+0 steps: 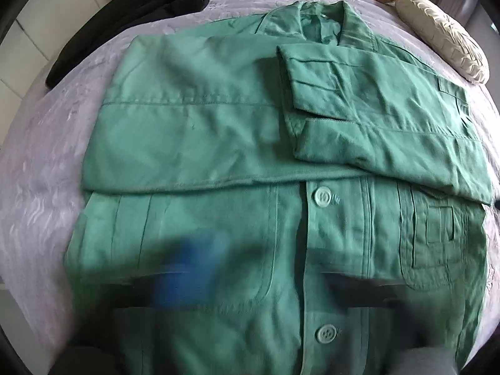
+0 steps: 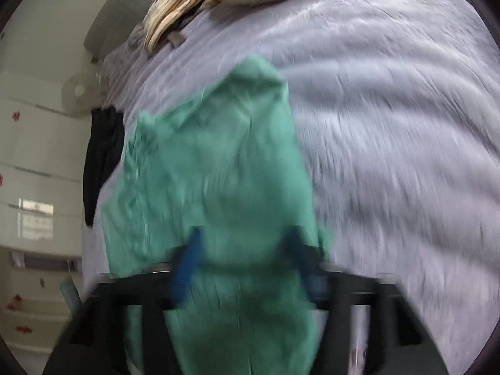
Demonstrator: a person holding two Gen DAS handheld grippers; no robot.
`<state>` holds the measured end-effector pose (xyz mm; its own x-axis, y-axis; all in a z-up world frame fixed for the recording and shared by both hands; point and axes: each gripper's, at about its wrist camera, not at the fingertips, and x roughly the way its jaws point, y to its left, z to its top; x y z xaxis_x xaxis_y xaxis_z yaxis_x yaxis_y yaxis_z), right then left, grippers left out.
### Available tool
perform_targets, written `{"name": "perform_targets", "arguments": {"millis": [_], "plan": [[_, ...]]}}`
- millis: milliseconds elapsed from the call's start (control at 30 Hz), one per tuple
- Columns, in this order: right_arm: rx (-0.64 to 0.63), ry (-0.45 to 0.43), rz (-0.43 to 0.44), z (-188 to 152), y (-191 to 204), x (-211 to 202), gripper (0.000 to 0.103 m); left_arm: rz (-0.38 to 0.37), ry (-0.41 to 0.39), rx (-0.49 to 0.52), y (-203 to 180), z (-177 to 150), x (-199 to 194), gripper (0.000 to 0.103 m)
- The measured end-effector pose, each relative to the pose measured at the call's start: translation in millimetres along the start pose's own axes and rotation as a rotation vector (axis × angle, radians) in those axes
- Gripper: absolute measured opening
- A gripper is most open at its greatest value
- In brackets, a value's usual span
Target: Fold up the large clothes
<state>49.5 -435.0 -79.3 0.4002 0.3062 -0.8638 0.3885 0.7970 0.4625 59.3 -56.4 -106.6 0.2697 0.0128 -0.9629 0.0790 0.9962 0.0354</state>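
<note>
A large green button-up shirt [image 1: 218,131] lies on a lilac bedspread [image 1: 47,156], front up, with both sleeves folded across the chest and two buttons showing. My left gripper [image 1: 250,284] hovers low over the shirt's lower front; its blue-padded fingers [image 1: 184,275] are blurred and spread apart, holding nothing. In the right wrist view my right gripper [image 2: 243,265] has green shirt cloth [image 2: 225,187] bunched between its blue fingers [image 2: 187,265]. The cloth drapes over the gripper and hides the jaw gap. The view is motion-blurred.
A black garment [image 1: 131,15] lies at the bed's far left edge, also in the right wrist view [image 2: 103,156]. A beige pillow [image 1: 443,47] and striped bedding [image 2: 175,15] sit at the head. White drawers [image 2: 37,172] stand beside the bed.
</note>
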Motion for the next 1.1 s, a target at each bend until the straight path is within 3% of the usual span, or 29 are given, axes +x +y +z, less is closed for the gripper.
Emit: {"name": "perform_targets", "arguments": {"millis": [67,233,400,533,633,833,1100], "plan": [[-0.002,0.044,-0.008,-19.1,0.4,-2.0,0.071,0.006,-0.019,0.001,2.1,-7.8,-8.6,0.102],[0.021,0.138,-0.022,-61.5,-4.5,-2.9,0.077,-0.002,0.035,-0.003,6.9,-25.3,-19.5,0.102],[0.0,0.171,-0.021,-87.3,2.4,-8.5,0.083,0.04,0.051,0.006,10.2,-47.0,-39.0,0.102],[-0.055,0.134,-0.002,-99.8,16.3,-20.5,0.103,0.049,0.078,-0.008,15.3,-63.7,-50.3,0.102],[-0.087,0.15,0.023,-106.9,27.8,-24.8,0.103,0.041,0.096,-0.03,21.0,-75.9,-58.5,0.102],[-0.041,0.269,0.024,-127.8,36.4,-19.1,0.103,0.011,0.148,-0.029,29.3,-89.7,-64.1,0.102],[-0.022,0.26,0.011,-151.8,50.9,-22.1,0.103,-0.031,0.138,-0.029,46.1,-105.7,-74.4,0.102]]}}
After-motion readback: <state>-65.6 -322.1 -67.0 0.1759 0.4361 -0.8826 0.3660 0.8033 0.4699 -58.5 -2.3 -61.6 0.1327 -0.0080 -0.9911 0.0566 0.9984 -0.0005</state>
